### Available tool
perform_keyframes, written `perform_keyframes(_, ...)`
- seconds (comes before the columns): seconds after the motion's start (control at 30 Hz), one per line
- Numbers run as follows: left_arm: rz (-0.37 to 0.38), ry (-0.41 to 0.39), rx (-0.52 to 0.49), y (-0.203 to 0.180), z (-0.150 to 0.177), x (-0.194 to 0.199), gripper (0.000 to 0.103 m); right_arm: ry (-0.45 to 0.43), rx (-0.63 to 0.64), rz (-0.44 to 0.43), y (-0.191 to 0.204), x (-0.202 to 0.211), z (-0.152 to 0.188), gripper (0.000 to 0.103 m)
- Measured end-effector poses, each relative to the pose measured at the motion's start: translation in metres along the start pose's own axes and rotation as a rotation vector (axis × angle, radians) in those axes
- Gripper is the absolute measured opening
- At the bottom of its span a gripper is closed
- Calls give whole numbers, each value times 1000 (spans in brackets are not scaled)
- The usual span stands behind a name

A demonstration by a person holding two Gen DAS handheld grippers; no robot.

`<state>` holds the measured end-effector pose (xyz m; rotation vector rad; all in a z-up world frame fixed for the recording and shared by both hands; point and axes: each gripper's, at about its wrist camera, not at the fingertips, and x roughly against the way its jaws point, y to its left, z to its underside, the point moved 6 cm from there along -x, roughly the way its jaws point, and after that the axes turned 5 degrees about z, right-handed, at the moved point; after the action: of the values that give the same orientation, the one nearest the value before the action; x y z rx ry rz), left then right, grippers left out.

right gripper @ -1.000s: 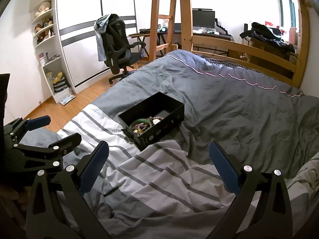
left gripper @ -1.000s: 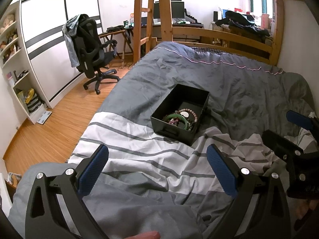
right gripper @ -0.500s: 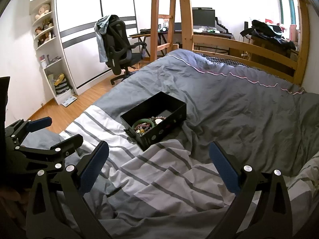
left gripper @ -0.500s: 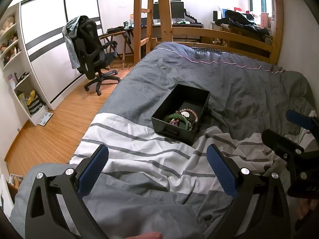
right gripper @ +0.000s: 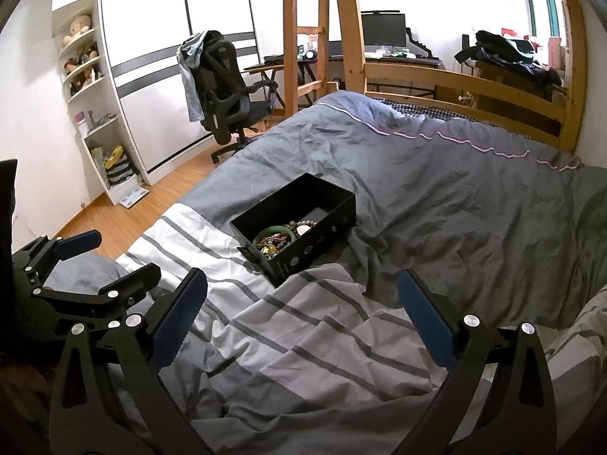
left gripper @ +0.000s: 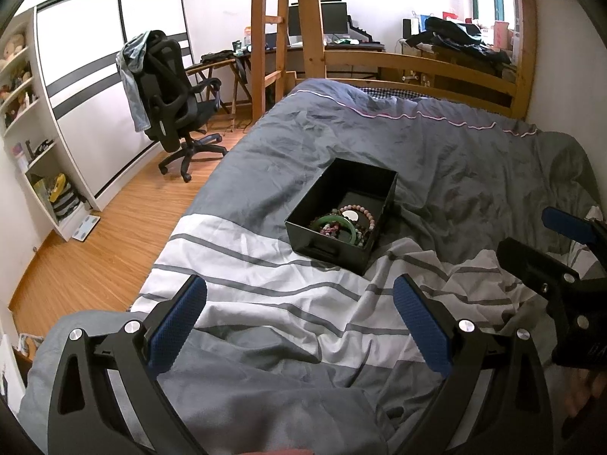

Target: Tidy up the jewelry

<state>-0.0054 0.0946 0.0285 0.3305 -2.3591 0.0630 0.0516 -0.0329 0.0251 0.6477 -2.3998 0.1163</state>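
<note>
A black open box (left gripper: 373, 185) sits on the grey bed cover, also in the right wrist view (right gripper: 334, 204). In its near end lie a green bangle (left gripper: 337, 223), a pink bead bracelet (left gripper: 366, 210) and other beaded jewelry (right gripper: 277, 242). My left gripper (left gripper: 299, 322) is open and empty, above the striped cover well short of the box. My right gripper (right gripper: 301, 314) is open and empty, also short of the box. Each gripper shows in the other's view, the right (left gripper: 557, 242) and the left (right gripper: 110, 261).
The bed carries a rumpled grey and white striped cover (left gripper: 265, 288). A wooden bed frame (left gripper: 417, 64) and ladder (left gripper: 273, 38) stand behind. An office chair (left gripper: 170, 102) and white shelves (left gripper: 30, 132) are at the left on the wood floor.
Both grippers have drifted slightly; the view of the box has shifted a little. Nothing was grasped or released.
</note>
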Motion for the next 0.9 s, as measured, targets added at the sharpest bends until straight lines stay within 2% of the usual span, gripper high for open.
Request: perform_keyframes(0.9,10,5,-4,-2,1,-2,97,10,-11,-5,2,-3,3,99)
